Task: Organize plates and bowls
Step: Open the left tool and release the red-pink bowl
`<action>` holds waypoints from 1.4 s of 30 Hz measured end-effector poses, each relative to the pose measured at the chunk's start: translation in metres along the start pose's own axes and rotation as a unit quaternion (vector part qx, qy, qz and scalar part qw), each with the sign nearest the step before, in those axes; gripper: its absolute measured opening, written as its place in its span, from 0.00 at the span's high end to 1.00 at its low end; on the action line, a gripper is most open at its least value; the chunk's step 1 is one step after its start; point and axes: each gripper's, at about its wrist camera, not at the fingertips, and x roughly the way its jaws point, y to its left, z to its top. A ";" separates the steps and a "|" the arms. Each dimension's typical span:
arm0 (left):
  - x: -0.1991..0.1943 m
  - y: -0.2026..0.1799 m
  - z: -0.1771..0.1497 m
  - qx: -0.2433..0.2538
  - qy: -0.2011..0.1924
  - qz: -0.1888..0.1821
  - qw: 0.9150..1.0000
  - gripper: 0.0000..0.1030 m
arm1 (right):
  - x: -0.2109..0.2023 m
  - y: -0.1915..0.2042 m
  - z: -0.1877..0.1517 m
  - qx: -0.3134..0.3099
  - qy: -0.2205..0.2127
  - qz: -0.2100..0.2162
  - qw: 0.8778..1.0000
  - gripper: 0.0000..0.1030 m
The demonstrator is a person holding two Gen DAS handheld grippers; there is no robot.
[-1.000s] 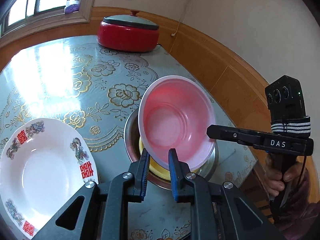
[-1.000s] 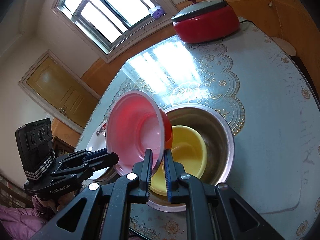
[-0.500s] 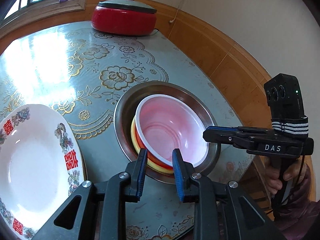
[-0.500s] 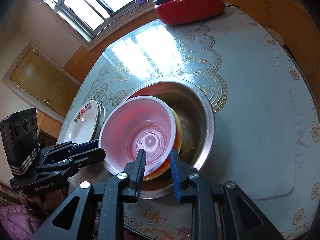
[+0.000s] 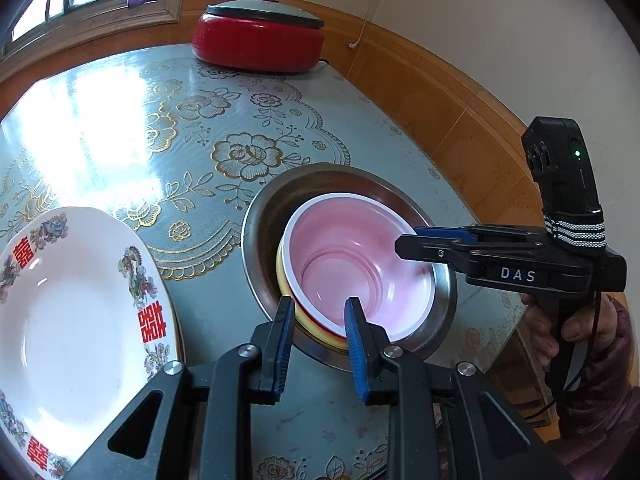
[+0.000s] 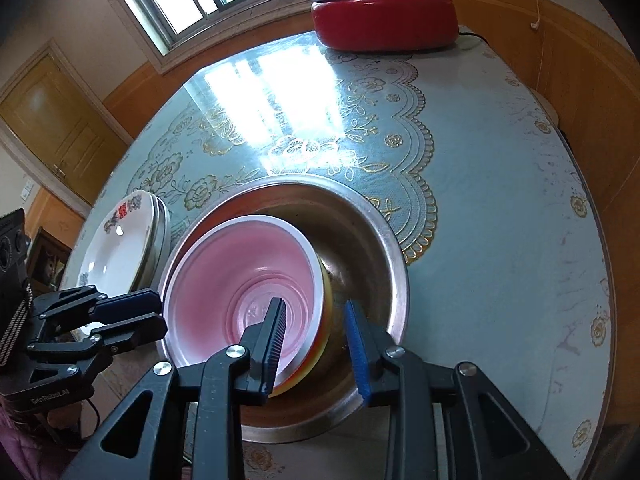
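A pink bowl with a white rim (image 5: 356,264) sits nested in a yellow bowl (image 5: 286,296), inside a wide steel basin (image 5: 260,216). My left gripper (image 5: 318,320) is open, its fingers straddling the near rim of the bowls without gripping. In the right wrist view the pink bowl (image 6: 224,276) lies tilted toward the basin's left side (image 6: 372,216). My right gripper (image 6: 316,324) is open around the bowls' right rim. The right gripper also shows in the left wrist view (image 5: 404,242), over the basin's right edge. A white plate with red characters (image 5: 68,320) lies to the left.
A red electric pot with a grey lid (image 5: 258,38) stands at the table's far edge by the wall. The white plate tops a small stack (image 6: 120,244) left of the basin. The flowered tablecloth (image 5: 180,120) covers the table. Wood-panelled walls run close on the right.
The pink bowl was held tilted above the basin by both grippers; it has been lowered into the yellow bowl, and both grippers have opened and let go.
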 end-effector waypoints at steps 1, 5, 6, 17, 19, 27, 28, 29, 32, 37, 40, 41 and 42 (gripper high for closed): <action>0.000 0.000 0.000 -0.001 -0.001 -0.001 1.000 0.75 | 0.003 0.002 0.002 -0.010 0.004 -0.006 1.000 0.71; -0.001 0.003 0.000 -0.005 -0.003 -0.006 1.000 0.75 | 0.019 0.006 0.007 -0.039 0.032 -0.024 0.998 0.71; -0.001 0.003 0.000 -0.006 -0.004 -0.008 1.000 0.74 | 0.022 0.008 0.008 -0.048 0.035 -0.027 0.998 0.71; -0.007 0.009 -0.003 -0.022 -0.014 -0.010 1.000 0.66 | 0.040 0.039 0.014 -0.187 0.027 -0.138 0.972 0.77; -0.007 0.011 -0.004 -0.027 -0.014 -0.009 1.000 0.65 | 0.043 0.044 0.014 -0.210 0.019 -0.156 0.965 0.79; -0.001 0.013 -0.009 -0.036 -0.002 -0.008 0.999 0.64 | 0.050 0.052 0.016 -0.235 0.002 -0.170 0.957 0.76; -0.001 0.013 -0.009 -0.037 -0.002 -0.007 0.999 0.64 | 0.051 0.052 0.017 -0.233 0.002 -0.169 0.958 0.75; -0.001 0.013 -0.009 -0.037 -0.002 -0.006 0.999 0.64 | 0.051 0.050 0.019 -0.227 0.002 -0.167 0.959 0.75; -0.001 0.013 -0.009 -0.037 -0.001 -0.006 0.999 0.64 | 0.049 0.047 0.019 -0.210 -0.001 -0.153 0.966 0.75; 0.000 0.014 -0.009 -0.035 0.000 -0.001 0.999 0.62 | 0.045 0.044 0.022 -0.186 -0.010 -0.144 0.972 0.75; -0.001 0.015 -0.009 -0.036 0.000 0.004 0.999 0.61 | 0.037 0.040 0.024 -0.164 -0.022 -0.137 0.977 0.72; -0.001 0.015 -0.008 -0.036 0.000 0.006 0.999 0.60 | 0.033 0.039 0.024 -0.157 -0.027 -0.135 0.978 0.71; -0.001 0.015 -0.008 -0.037 0.000 0.008 0.999 0.60 | 0.029 0.036 0.025 -0.149 -0.032 -0.131 0.980 0.71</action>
